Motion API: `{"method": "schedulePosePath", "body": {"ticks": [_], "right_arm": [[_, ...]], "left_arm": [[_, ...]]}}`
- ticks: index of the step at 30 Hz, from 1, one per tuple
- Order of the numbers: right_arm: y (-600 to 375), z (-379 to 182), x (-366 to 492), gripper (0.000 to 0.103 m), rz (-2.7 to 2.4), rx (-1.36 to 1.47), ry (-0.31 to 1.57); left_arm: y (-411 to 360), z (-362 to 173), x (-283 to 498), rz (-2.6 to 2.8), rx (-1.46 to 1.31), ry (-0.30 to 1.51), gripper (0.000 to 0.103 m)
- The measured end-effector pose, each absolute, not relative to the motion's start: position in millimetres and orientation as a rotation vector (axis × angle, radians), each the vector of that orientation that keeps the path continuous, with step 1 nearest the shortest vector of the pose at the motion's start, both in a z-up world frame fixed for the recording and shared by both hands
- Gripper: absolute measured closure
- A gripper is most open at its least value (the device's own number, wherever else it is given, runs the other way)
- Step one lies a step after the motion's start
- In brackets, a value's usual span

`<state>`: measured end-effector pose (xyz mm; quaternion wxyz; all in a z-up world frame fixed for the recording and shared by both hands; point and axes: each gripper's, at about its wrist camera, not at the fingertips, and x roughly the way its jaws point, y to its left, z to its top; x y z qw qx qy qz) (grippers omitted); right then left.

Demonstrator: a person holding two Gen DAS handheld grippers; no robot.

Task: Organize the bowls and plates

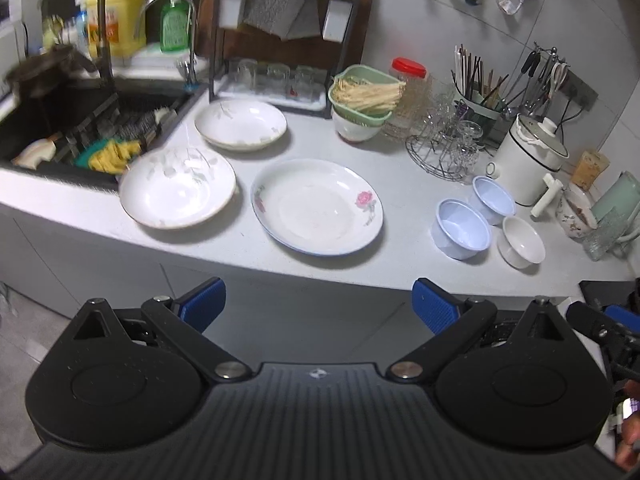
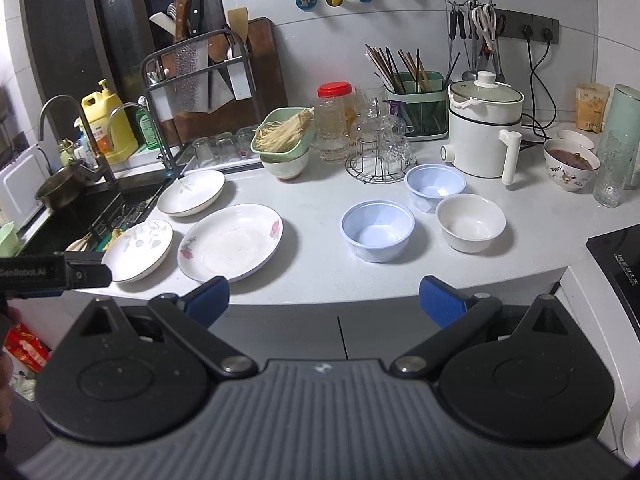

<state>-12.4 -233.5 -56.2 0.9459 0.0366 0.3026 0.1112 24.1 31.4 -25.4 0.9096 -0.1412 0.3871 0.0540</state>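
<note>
Left wrist view: the left gripper (image 1: 318,302) hangs wide open and empty before the counter (image 1: 400,208), where three plates (image 1: 316,206) lie beside the sink (image 1: 80,120).

Right wrist view: the right gripper (image 2: 324,300), also spread and empty, faces two blue bowls (image 2: 377,230) and a white bowl (image 2: 470,222) before the glass rack (image 2: 380,148).

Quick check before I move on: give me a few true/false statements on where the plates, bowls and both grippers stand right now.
1. Three plates lie separately on the counter, none stacked. True: the rose plate, the leaf-pattern plate by the sink and the plate behind it.
2. The two blue bowls are nested. False: the nearer blue bowl and the farther blue bowl stand apart.
3. The white bowl is empty. True.
4. The left gripper holds a plate. False: it is open and holds nothing.
5. The right gripper is open, short of the counter. True.
</note>
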Motion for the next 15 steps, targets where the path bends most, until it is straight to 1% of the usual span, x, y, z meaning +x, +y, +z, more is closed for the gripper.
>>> {"method": "schedulePosePath", "body": {"ticks": [9,15], "right_arm": [[-215.2,-59.4,4.3,0.0,0.196,0.109,0.623],[-194.2,-57.7,21.0,0.0,0.2,0.108,0.615]], "left_arm": [[65.3,-29.3,48.5,0.116,-0.268,0.798,0.002],[90.2,-35.8,69.5,0.125,-0.282,0.832,0.002]]}}
